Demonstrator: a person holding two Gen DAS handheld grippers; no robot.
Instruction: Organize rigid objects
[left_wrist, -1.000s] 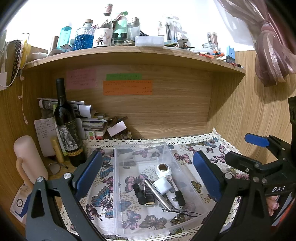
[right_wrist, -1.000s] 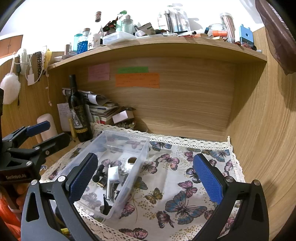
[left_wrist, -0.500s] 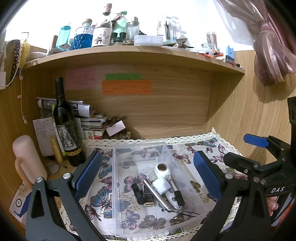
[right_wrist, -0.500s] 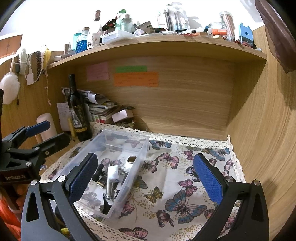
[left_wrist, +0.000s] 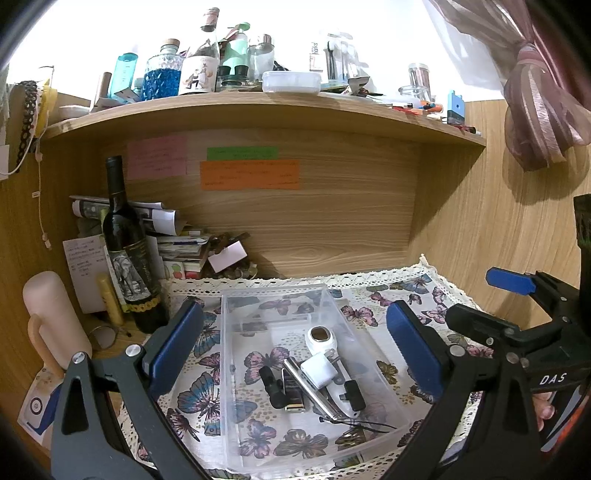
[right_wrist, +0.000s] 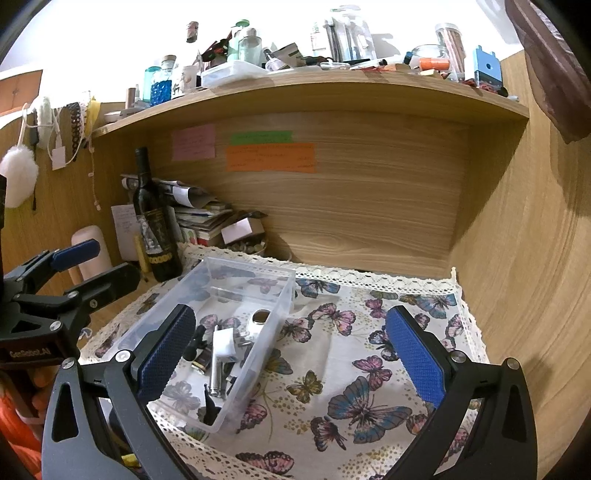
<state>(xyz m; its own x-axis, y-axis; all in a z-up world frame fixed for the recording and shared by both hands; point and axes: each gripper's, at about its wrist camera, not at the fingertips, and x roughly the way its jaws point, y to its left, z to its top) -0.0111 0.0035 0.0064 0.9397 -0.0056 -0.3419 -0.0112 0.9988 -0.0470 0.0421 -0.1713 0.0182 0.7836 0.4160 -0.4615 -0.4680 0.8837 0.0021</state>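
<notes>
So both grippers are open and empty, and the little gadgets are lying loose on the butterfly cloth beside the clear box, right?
Not quite. The gadgets lie inside the clear box, not loose on the butterfly cloth; the left wrist view shows this plainly. The rest holds: the left gripper and the right gripper are both open and empty.

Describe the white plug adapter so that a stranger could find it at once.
Look at the clear plastic box on the butterfly cloth. Among the small items piled inside lies the white plug adapter, leaning over a silver metal tube. Only it is a white cube; its neighbours are mostly dark or metallic.
</notes>
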